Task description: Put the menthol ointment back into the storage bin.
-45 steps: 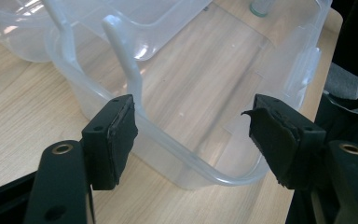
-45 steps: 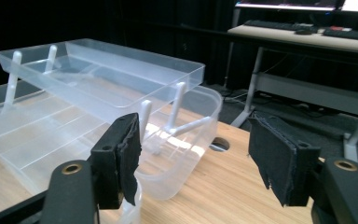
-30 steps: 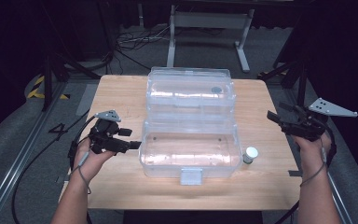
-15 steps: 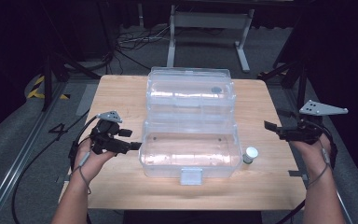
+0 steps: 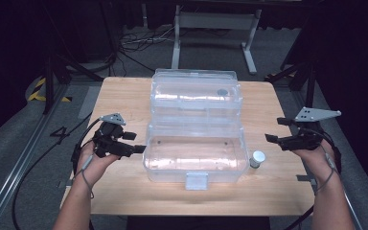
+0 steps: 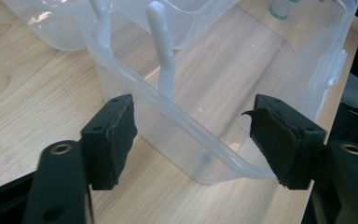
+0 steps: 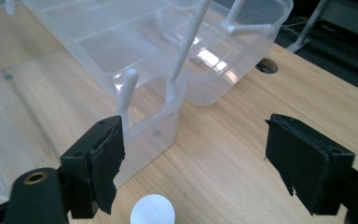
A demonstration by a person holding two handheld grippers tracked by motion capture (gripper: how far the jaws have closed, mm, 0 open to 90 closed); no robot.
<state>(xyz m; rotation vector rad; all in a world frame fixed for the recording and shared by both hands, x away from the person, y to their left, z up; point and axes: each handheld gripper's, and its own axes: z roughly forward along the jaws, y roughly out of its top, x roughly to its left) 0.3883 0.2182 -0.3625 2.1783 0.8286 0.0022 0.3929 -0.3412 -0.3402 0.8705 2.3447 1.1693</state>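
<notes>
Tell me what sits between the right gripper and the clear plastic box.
A small white-capped bottle stands on the table, between the right gripper and the clear plastic box, close to the box's near right corner. The high view shows it.

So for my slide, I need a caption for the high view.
Two open grippers, left and right, flank an opened clear plastic box on a wooden table.

A single dark digit "4" (image 5: 59,132) is marked on the grey floor (image 5: 19,143) at the left of the high view, beside the table; nothing else is readable.
</notes>
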